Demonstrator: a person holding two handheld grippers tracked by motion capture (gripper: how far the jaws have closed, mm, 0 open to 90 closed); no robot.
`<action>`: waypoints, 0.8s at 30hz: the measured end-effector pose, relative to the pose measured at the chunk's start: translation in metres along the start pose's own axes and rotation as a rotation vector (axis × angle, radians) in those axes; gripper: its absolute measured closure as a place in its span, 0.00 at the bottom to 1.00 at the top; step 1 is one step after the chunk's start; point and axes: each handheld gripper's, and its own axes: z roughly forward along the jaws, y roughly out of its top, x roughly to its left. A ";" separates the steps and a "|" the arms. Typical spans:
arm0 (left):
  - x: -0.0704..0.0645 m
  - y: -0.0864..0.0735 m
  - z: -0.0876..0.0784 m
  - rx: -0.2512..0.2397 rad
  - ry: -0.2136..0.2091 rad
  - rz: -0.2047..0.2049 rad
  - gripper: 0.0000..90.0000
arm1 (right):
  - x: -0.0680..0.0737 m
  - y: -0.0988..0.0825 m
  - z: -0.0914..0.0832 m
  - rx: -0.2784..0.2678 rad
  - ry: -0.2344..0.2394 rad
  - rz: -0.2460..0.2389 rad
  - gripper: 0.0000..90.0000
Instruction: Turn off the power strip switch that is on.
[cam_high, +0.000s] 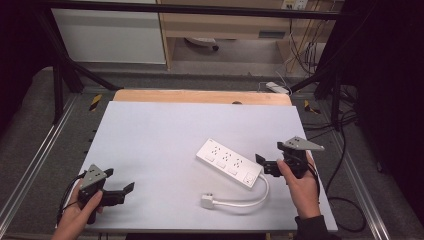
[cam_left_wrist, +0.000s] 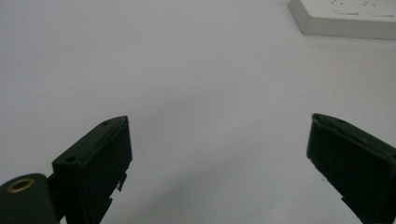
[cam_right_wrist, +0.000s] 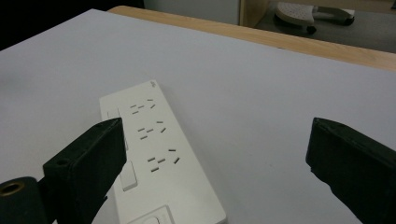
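I hold my right gripper (cam_high: 266, 165) just beside the cord end of the flat white plastic power strip (cam_high: 229, 162), its jaws spread wide with nothing between them, probably so I can close in on that end. My left gripper (cam_high: 122, 192) waits well apart near the bench's front left corner, jaws likewise spread and empty. The strip lies diagonally on the white bench (cam_high: 150, 135), right of centre; its short white cable (cam_high: 252, 200) loops toward me to a white plug (cam_high: 208, 201) (lying loose). There is open bench to the left and beyond; the right edge is near my hand.
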 end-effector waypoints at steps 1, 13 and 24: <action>0.000 0.000 0.000 0.001 0.000 0.000 0.07 | -0.001 -0.001 -0.002 -0.004 -0.004 0.005 0.06; 0.000 -0.001 -0.001 0.001 -0.003 -0.001 0.07 | -0.012 -0.012 -0.016 -0.020 -0.015 0.031 0.05; -0.001 -0.001 -0.001 0.002 -0.005 -0.002 0.07 | -0.024 -0.026 -0.029 -0.011 -0.039 0.045 0.05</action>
